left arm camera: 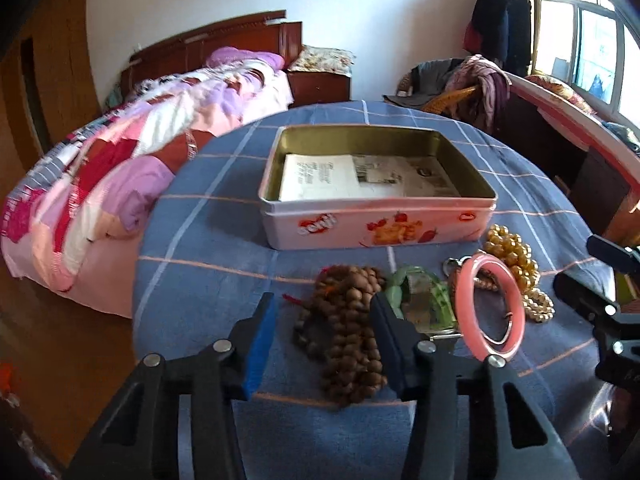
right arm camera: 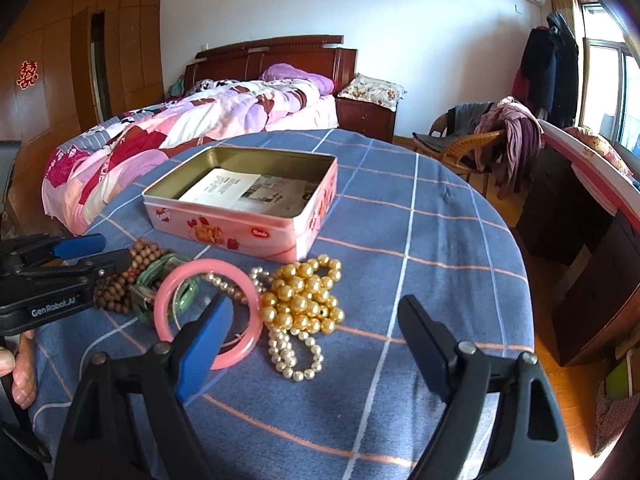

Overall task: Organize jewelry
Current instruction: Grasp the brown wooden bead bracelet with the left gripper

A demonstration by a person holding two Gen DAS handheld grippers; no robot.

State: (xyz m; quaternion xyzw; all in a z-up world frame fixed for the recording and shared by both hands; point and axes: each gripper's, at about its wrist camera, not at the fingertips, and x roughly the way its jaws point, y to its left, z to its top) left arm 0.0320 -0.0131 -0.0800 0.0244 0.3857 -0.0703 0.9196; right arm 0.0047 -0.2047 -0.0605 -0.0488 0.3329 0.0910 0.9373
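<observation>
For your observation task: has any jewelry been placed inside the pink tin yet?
No, the pink tin holds only printed paper.

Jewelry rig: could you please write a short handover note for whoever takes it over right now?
Left gripper: open, empty, over the brown wooden beads.
Right gripper: open, empty, facing the gold bead strand.
On the blue cloth, in front of the tin: pink bangle, green bracelet, small pearl strand.
Pink tin: open, only paper inside.
Done: nothing is stored.
Left: move every piece into the tin.
</observation>
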